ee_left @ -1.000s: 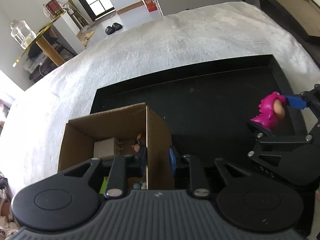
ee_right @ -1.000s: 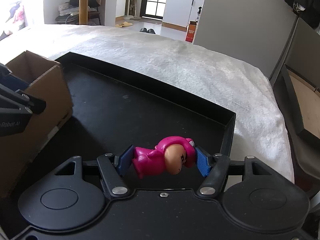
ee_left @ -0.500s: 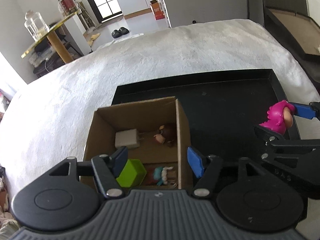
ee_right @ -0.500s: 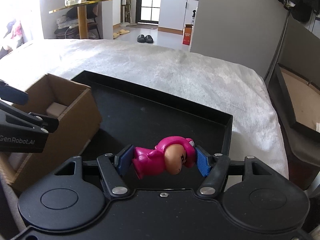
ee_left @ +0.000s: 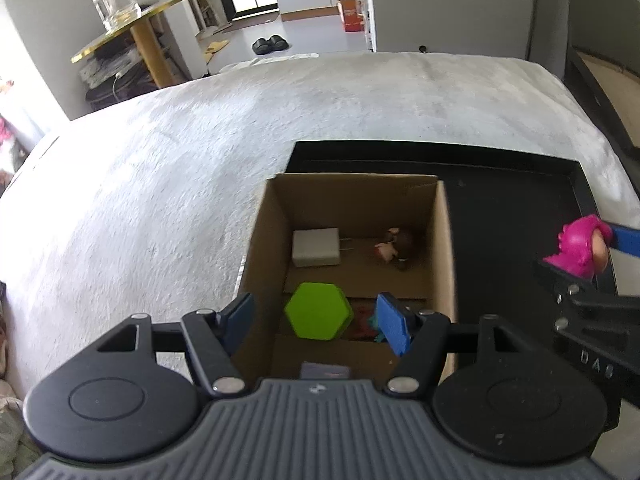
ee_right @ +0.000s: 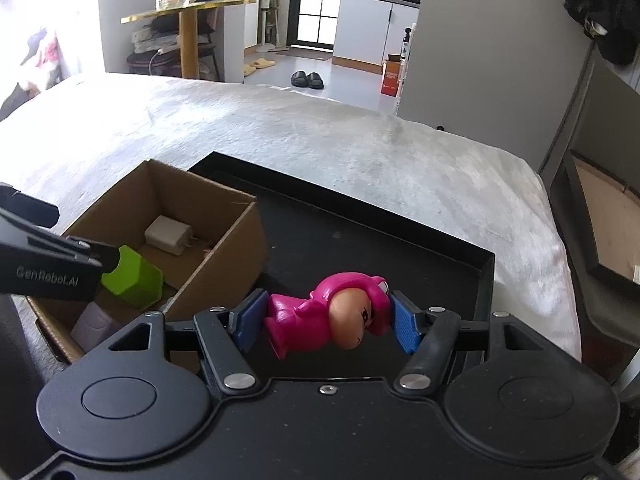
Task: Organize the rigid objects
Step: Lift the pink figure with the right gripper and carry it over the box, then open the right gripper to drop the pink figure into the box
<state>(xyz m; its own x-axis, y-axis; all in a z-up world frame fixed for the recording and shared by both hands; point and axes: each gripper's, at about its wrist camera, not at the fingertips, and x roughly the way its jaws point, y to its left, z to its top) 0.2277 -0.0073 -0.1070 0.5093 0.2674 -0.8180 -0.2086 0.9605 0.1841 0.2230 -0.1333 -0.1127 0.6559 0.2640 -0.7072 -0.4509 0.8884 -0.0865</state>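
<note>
A white fuzzy blanket (ee_left: 200, 184) covers the wide surface, and on it lies a black tray (ee_right: 400, 240) with low walls. An open cardboard box (ee_left: 444, 240) sits at the tray's left end. Inside it lie a white charger block (ee_left: 316, 246), a small brown-haired figurine (ee_left: 396, 244), a green hexagonal block (ee_left: 318, 310) and a pale lilac piece (ee_right: 94, 324) near the front wall. The left gripper (ee_left: 316, 322) hangs over the box, its blue pads having just spread apart, nothing pressed between them; the green block lies below. The right gripper (ee_right: 326, 322) is clamped on a pink hooded figurine (ee_right: 320, 316), held sideways above the tray's bare floor, right of the box, whose cardboard wall stands between them.
</note>
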